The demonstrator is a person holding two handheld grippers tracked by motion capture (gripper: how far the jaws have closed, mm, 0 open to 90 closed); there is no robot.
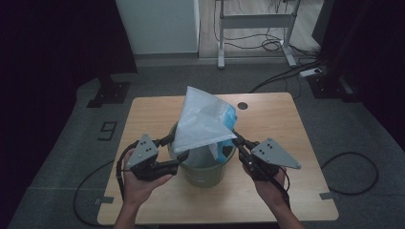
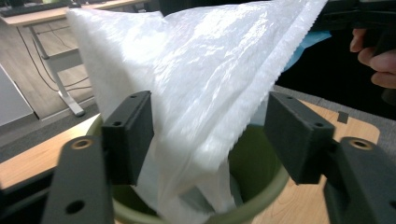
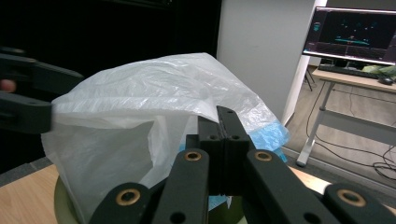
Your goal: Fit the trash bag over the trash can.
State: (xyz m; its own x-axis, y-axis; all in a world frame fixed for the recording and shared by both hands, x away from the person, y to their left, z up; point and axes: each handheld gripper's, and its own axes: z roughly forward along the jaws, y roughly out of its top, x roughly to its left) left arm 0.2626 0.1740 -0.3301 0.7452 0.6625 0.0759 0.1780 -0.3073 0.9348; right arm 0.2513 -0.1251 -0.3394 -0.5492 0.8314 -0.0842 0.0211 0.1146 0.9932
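Note:
A green bin (image 1: 205, 174) stands on the wooden table (image 1: 286, 124), nearer the front edge. A white plastic bag (image 1: 203, 121) rises out of it in a peak, with a blue bag (image 1: 230, 117) behind it. My left gripper (image 1: 176, 150) is at the bin's left rim; in the left gripper view it (image 2: 210, 135) is open, the white bag (image 2: 196, 84) hanging between its jaws above the bin rim (image 2: 261, 196). My right gripper (image 1: 236, 138) is at the right rim, and in the right gripper view it (image 3: 224, 126) is shut on the white bag's (image 3: 140, 107) edge.
A round hole (image 1: 242, 105) is in the table's far edge. Beyond the table are a desk frame (image 1: 255, 21), floor cables (image 1: 286, 74) and a white cabinet (image 1: 160, 26). A monitor (image 3: 355, 35) sits on a desk to the right.

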